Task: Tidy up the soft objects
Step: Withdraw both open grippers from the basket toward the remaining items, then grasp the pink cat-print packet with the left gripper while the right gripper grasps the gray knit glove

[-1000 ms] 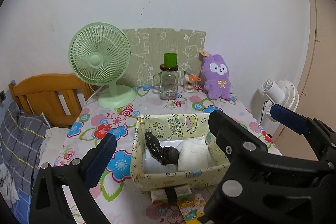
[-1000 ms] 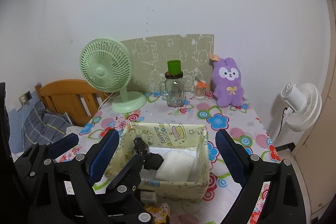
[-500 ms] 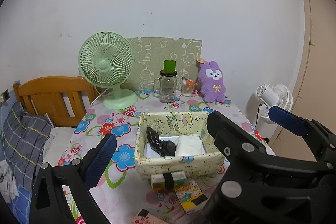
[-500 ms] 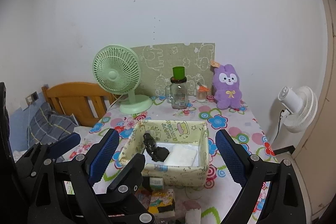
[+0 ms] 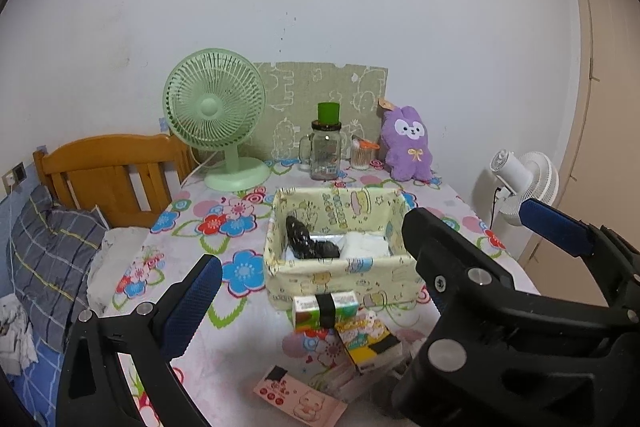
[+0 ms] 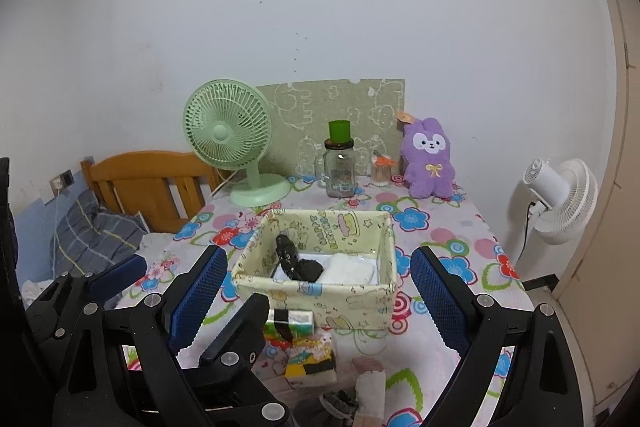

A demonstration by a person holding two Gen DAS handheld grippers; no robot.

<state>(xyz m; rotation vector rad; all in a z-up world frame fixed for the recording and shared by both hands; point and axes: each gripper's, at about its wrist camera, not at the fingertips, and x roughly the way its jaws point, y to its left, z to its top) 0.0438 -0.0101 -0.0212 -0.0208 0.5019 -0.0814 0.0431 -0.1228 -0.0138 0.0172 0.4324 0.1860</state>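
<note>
Fingers (image 6: 200, 301) of both grippers spread, empty (basket (image 6: 320, 297) now farther away, more table (image 6: 452, 243) showing)

Pale yellow cartoon-print fabric basket (image 5: 340, 269) on flowered tablecloth (image 5: 224, 227), holding crumpled black cloth (image 5: 310, 245) beside folded white cloth (image 5: 366, 247).

A basket (image 5: 340, 269) sits mid-table (image 5: 240, 307), fan (image 5: 216, 115) behind-left, packets (image 5: 324, 309) before it, perhaps touching.
</note>
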